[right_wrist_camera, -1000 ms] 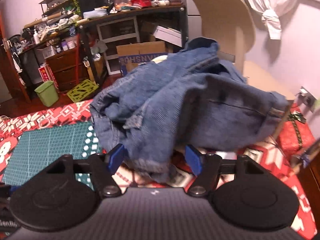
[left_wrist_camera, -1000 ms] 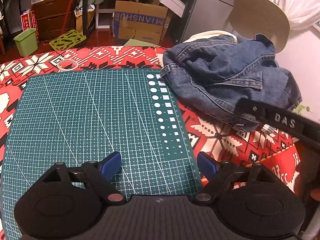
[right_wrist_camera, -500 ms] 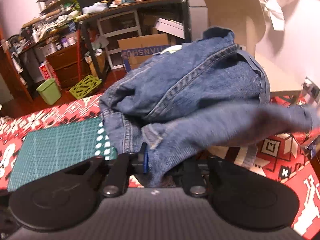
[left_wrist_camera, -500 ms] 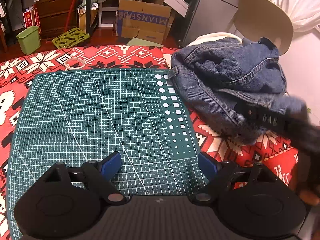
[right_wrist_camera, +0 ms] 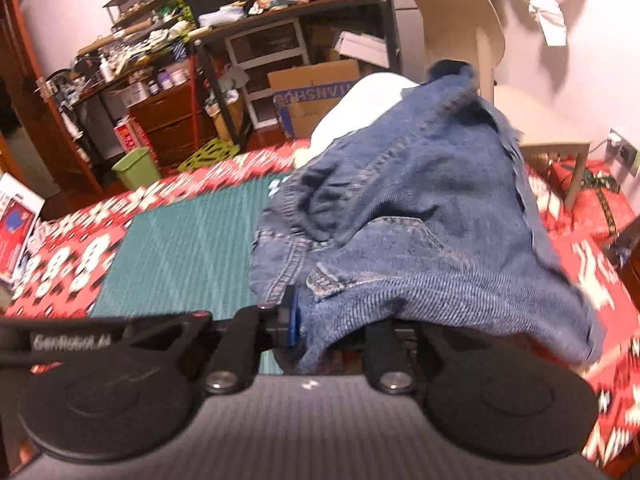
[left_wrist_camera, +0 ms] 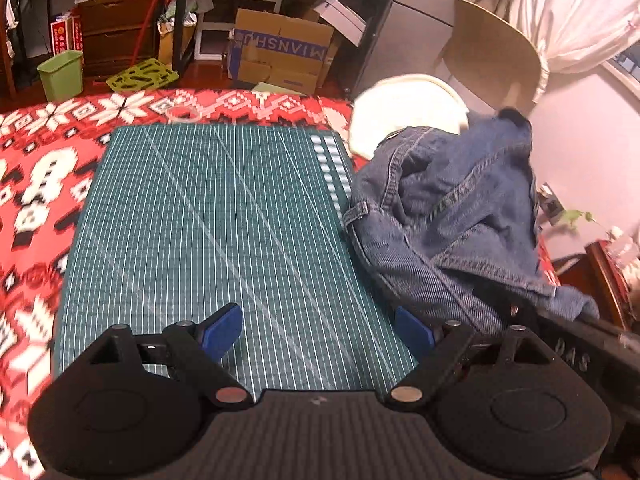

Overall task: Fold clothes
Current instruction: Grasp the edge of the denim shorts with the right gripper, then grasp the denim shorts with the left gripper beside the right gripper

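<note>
Right wrist view: right gripper point(right_wrist_camera: 320, 320) clamps denim jacket point(right_wrist_camera: 420, 208) hem, seemingly; heavy, limp cloth. Left gripper point(left_wrist_camera: 318, 330) gapes empty.

A cluttered dark shelf unit point(right_wrist_camera: 280, 20) stands far left against a pale wall point(right_wrist_camera: 580, 60), a cardboard box point(left_wrist_camera: 280, 56) and green bin point(left_wrist_camera: 61, 74) on wooden floor, a beige chair point(left_wrist_camera: 496, 52) beside white curtains point(left_wrist_camera: 580, 20) far right.

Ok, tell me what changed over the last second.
The right claw closed on the denim jacket's near edge and dragged it toward the green cutting mat, uncovering a cream garment behind it. The left claw stayed open and empty over the mat.
</note>
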### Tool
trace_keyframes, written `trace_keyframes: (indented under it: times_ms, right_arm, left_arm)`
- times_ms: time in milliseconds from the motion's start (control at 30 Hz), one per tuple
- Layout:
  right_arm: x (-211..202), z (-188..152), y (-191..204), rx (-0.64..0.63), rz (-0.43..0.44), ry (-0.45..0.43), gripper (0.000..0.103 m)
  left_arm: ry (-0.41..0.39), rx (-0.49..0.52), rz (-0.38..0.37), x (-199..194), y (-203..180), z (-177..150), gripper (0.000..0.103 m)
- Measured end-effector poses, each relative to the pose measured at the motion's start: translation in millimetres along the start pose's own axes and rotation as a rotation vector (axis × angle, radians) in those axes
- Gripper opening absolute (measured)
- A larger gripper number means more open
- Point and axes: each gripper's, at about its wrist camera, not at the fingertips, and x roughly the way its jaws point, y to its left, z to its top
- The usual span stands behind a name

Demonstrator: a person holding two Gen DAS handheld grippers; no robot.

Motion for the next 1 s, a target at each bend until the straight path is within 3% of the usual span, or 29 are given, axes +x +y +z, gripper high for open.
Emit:
trace_keyframes:
  times_ms: [233,433,500,700,833,900,1000]
  right_arm:
    - [-66,-65,6,-0.013,-0.005,0.032,0.014]
    - [-96,-96,-6,-0.04,-0.049,0.033,0.018]
    - [-100,-99,-7,-0.052,-0.065,0.025,0.024]
    - [-134,-113,-11,-0.098,-0.082,-0.001,0.057]
    - [-158,-119,-15,-0.126,-0.099,-0.011,0.072]
    - [-169,-123,-18,-0.149,-0.116,-0.01,0.078]
    - [-181,-126,-22,-0.189,-0.139,0.009,0.078]
  left_arm:
    - [0.047,0.003,-0.043,-21,-3,-39,0.084]
    - [0.061,-0.015,-0.085,-29,-9,-57,0.084]
    - [0.071,-0.017,-0.087,-29,-14,-61,0.084]
    - [0.114,0.013,-0.086,-14,-30,-64,0.085]
    - [0.163,-0.026,-0.096,3,-34,-58,0.085]
    - [0.187,-0.048,-0.099,9,-37,-55,0.085]
    - [0.212,-0.068,-0.099,13,-41,-51,0.085]
